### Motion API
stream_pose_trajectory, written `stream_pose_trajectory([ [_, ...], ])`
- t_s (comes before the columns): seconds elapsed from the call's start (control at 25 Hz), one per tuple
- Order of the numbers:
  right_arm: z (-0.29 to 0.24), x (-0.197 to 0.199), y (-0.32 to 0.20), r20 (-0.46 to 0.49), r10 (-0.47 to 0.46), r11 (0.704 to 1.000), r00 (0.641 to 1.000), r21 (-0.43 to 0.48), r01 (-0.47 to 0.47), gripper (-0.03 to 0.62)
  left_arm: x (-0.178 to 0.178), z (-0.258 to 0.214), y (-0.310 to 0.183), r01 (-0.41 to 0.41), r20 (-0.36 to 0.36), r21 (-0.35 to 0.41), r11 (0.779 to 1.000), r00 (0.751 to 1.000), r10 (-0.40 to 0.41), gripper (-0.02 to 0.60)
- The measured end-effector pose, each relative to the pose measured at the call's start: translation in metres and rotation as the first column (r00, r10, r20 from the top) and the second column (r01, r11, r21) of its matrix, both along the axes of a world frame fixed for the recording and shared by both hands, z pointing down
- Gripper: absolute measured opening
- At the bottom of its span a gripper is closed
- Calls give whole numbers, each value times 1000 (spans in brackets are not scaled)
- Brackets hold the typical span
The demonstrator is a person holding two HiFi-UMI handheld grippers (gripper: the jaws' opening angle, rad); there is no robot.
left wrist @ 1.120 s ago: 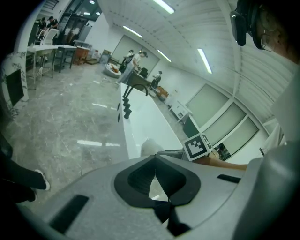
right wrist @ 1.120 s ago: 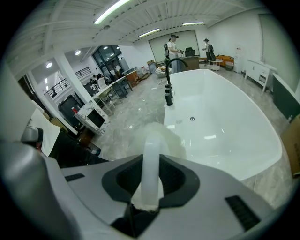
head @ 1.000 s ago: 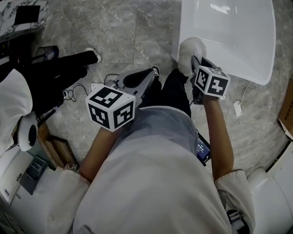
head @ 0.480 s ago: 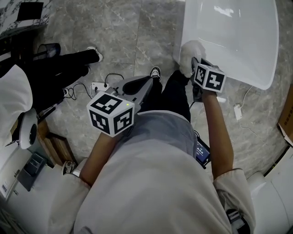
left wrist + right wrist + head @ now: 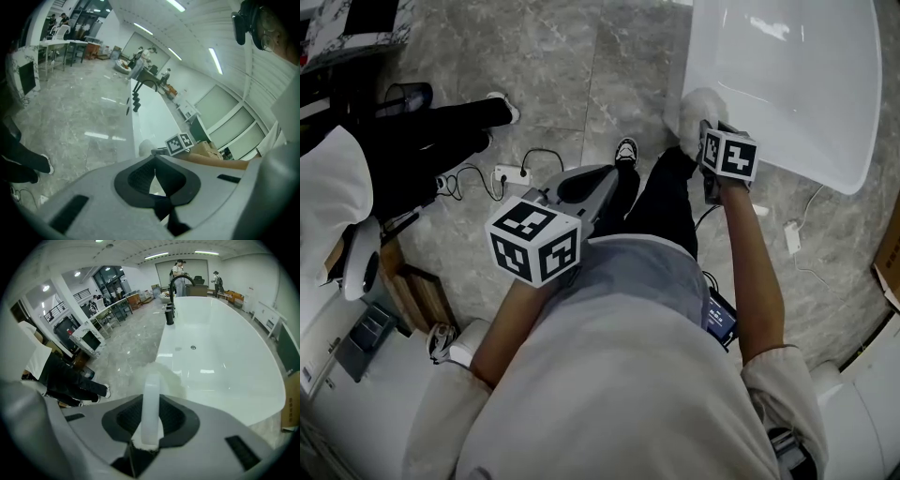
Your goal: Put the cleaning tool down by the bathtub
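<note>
White-handled tool (image 5: 151, 385) is clenched in the right tongs (image 5: 151, 414), with the handle running out between the pads. Its fluffy head (image 5: 697, 111) sits at the bathtub (image 5: 806, 112) rim, above the grey floor (image 5: 553, 56). Left tongs (image 5: 155, 182) are closed on nothing and are well apart from the tub.

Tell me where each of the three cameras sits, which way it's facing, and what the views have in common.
Head view: on the person's head, looking steeply down at the floor and tub; shows the torso, both forearms, the left gripper and the right gripper.
Left gripper view: on the left gripper, looking along its shut, empty jaws across the floor towards the tub; shows the right forearm and the right gripper's cube.
Right gripper view: on the right gripper, looking along jaws clamped on the tool into the tub.
Shared: all three show the tub and tool.
</note>
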State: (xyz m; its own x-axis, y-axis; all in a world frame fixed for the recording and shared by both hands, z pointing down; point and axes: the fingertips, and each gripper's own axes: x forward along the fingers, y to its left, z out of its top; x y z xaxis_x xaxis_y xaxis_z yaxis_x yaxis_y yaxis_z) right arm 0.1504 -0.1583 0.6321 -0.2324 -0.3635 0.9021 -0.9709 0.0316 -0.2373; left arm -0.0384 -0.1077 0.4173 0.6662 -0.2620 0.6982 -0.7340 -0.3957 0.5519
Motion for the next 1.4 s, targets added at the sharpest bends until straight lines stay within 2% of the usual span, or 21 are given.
stream_pose_trajectory([
  [0.4, 25, -3, -5, -25, -28, 999, 999, -26, 27, 83, -7, 1, 6, 12, 22, -8, 1000, 1000, -12, 5],
  [0.6, 33, -4, -4, -46, -37, 999, 998, -6, 37, 83, -9, -2, 11, 9, 30, 3, 1000, 1000, -9, 5],
  [0.8, 33, -6, -8, -48, -22, 1000, 999, -3, 22, 84, -14, -4, 14, 14, 23, 5, 1000, 1000, -14, 5],
  [1.04, 34, -4, 0, -15, 4, 1000, 1000, -23, -4, 126, -11, -7, 12, -2, 13, 13, 1000, 1000, 2, 6],
  [1.4, 19, -2, 5, -8, 41, 999, 999, 10, -41, 133, -13, -12, 4, 6, -20, 30, 1000, 1000, -5, 5],
])
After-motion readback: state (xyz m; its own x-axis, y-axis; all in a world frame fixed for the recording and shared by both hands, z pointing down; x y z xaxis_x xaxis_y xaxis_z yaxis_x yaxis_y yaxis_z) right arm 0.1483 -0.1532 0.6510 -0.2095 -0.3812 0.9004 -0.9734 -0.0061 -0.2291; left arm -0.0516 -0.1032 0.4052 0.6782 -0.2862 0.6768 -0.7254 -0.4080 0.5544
